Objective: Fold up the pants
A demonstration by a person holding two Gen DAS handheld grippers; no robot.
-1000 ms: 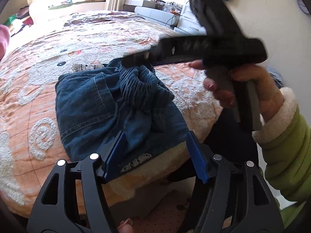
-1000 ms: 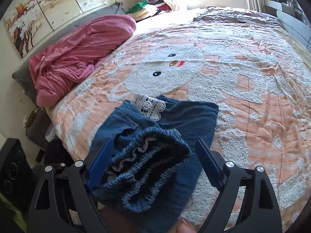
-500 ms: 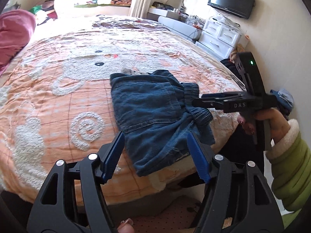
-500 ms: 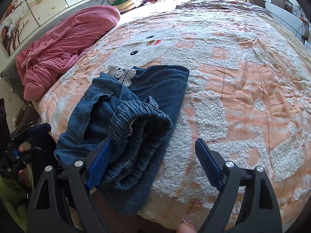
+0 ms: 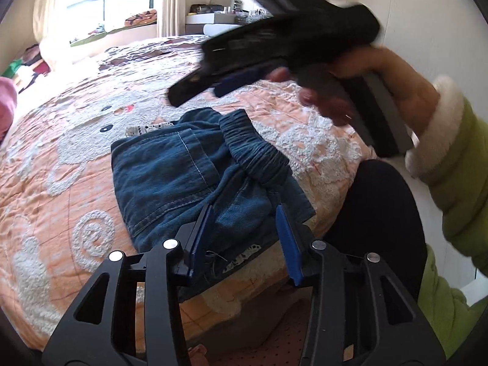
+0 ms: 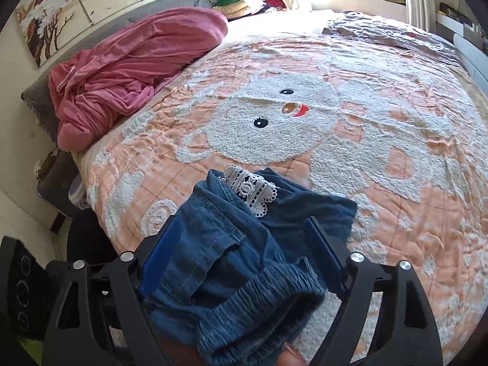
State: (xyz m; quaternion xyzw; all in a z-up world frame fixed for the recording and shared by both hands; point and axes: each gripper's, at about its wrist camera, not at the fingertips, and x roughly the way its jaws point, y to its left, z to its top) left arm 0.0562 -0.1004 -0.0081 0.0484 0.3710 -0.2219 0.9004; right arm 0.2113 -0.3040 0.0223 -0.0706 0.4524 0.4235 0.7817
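Observation:
The blue denim pants point(image 5: 183, 180) lie bunched in a rough fold near the bed's front edge, elastic waistband point(image 5: 256, 149) rolled on top, white lace trim point(image 6: 253, 189) at the far end. My left gripper point(image 5: 244, 238) is open and empty, its fingers just above the near edge of the pants. My right gripper point(image 6: 241, 259) is open, its jaws standing either side of the waistband point(image 6: 259, 302) without gripping it. In the left wrist view the right gripper point(image 5: 231, 76) hovers blurred above the pants.
The bed has an orange quilt point(image 6: 381, 140) with a white bear pattern. A pink blanket point(image 6: 128, 64) is piled at the headboard side. The bed's front edge point(image 5: 244, 292) runs just below the pants. A dresser point(image 5: 213, 21) stands by the far wall.
My right gripper swung back over the pants and came down around the waistband. My left gripper moved closer to the near edge of the pants. Both stayed open.

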